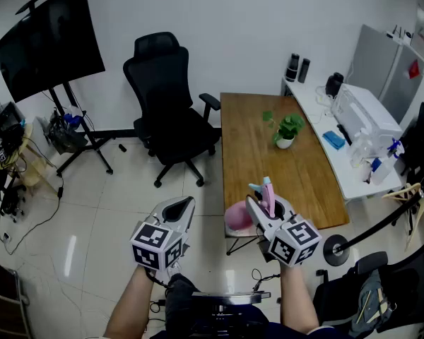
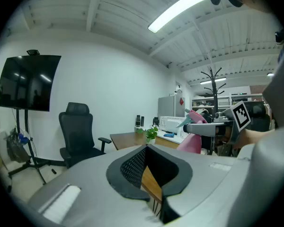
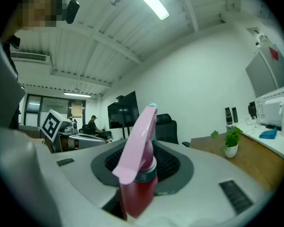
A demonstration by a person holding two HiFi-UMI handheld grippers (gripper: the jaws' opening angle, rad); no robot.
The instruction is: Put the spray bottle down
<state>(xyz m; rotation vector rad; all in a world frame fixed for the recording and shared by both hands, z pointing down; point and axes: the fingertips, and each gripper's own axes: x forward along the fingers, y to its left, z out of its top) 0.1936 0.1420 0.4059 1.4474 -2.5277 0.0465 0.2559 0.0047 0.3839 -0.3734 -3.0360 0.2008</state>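
The pink spray bottle (image 1: 237, 218) has a pink trigger head with a teal nozzle. My right gripper (image 1: 263, 205) is shut on its neck and holds it in the air, just off the near end of the wooden table (image 1: 283, 162). In the right gripper view the bottle (image 3: 138, 173) stands upright between the black pads, with its head rising above them. My left gripper (image 1: 184, 205) hovers over the floor to the left, shut with nothing in it. In the left gripper view the left gripper (image 2: 146, 148) points toward the table, and the bottle (image 2: 191, 142) shows off to the right.
A small potted plant (image 1: 288, 129) stands on the far part of the table. A black office chair (image 1: 167, 103) is at the table's left, and a TV on a stand (image 1: 49, 37) is farther left. A white desk (image 1: 350, 162) with appliances runs along the right.
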